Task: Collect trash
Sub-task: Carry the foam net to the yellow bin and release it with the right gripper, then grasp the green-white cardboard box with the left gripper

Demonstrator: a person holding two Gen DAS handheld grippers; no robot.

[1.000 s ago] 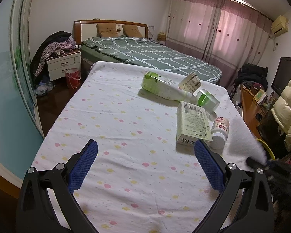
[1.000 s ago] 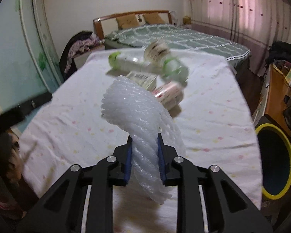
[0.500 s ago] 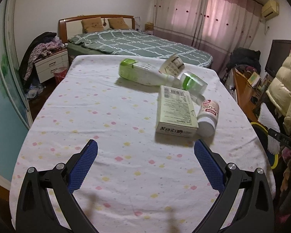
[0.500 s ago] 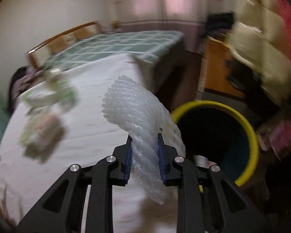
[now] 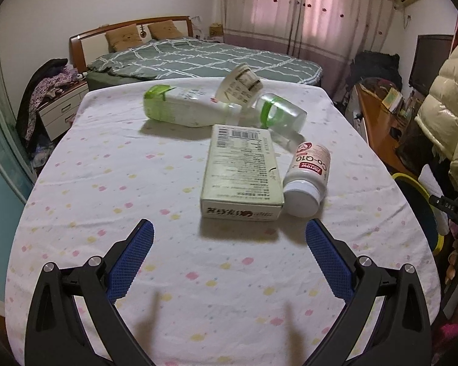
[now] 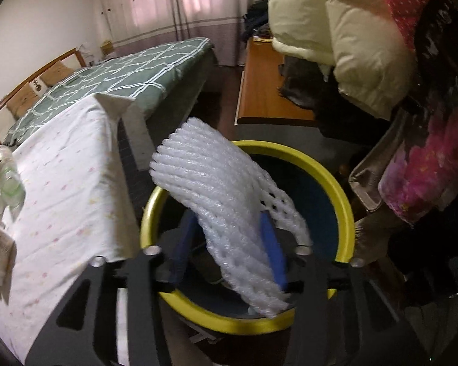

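- The white foam net point(image 6: 226, 213) hangs over the yellow-rimmed bin point(image 6: 345, 207), its long axis slanting from upper left down to lower right.
- The right gripper point(image 6: 229, 244) now has its blue fingers spread apart either side of the net; half a second ago they pinched it tight.
- The left gripper point(image 5: 229, 256) stays wide apart above the table point(image 5: 91, 183).
- A white pill bottle point(image 5: 308, 180) reads "Co-Q10"; beside it lies a carton point(image 5: 244, 170) with a barcode.
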